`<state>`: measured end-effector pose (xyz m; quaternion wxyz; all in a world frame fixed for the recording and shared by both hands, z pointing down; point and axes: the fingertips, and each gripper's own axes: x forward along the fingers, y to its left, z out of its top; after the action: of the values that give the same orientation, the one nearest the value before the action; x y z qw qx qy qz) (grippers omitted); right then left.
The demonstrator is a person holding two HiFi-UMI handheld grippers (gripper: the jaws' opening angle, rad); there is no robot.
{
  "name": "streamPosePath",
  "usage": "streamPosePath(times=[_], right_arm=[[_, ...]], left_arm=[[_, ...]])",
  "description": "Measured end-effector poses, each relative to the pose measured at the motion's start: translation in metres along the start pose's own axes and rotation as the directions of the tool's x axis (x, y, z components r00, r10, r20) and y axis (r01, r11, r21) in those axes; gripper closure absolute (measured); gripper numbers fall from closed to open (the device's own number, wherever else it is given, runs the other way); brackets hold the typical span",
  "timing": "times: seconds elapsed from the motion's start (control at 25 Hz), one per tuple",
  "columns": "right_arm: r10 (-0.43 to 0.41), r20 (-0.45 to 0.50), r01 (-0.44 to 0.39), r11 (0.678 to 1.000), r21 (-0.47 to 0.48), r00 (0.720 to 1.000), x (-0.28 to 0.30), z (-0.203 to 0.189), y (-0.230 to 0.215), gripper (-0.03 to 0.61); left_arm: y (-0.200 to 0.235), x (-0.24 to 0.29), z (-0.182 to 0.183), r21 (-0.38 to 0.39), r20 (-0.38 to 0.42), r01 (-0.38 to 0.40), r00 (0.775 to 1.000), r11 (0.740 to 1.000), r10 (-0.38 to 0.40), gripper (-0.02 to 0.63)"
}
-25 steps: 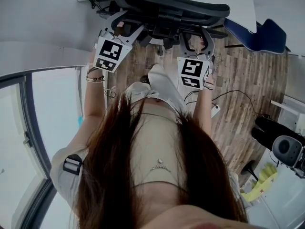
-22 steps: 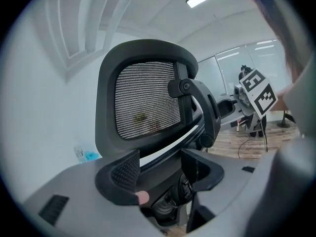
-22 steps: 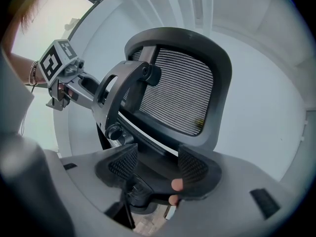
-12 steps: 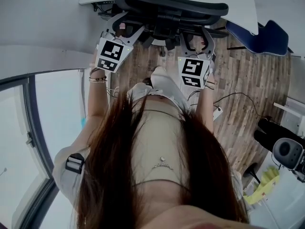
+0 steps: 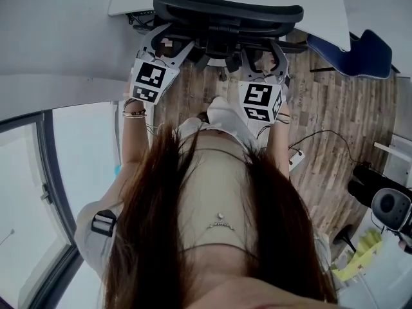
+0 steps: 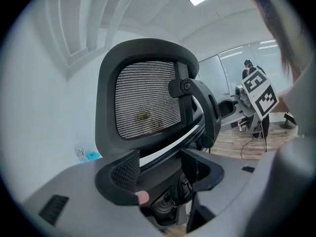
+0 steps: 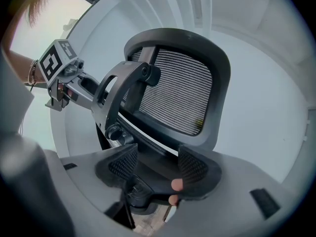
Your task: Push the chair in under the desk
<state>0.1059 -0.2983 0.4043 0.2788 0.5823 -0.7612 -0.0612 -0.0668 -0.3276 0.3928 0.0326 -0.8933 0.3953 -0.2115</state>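
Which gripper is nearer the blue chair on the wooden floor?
Right. The right gripper is at the black office chair, on its side toward the blue chair; the left gripper is at the far side.

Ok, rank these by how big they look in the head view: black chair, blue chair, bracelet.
1. black chair, clearly largest
2. blue chair
3. bracelet, smallest even though it is nearer the camera
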Motion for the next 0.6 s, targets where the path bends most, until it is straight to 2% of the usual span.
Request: streamPosePath(times=[0.6], right_arm=[[0.002, 0.012, -0.002, 1.000, 0.001, 1.000, 0.022, 0.003, -0.012, 0.313]], left_arm=[[0.013, 0.019, 0.005, -0.004, 0.003, -0.011, 1.000, 1.000, 0.011, 0.356]])
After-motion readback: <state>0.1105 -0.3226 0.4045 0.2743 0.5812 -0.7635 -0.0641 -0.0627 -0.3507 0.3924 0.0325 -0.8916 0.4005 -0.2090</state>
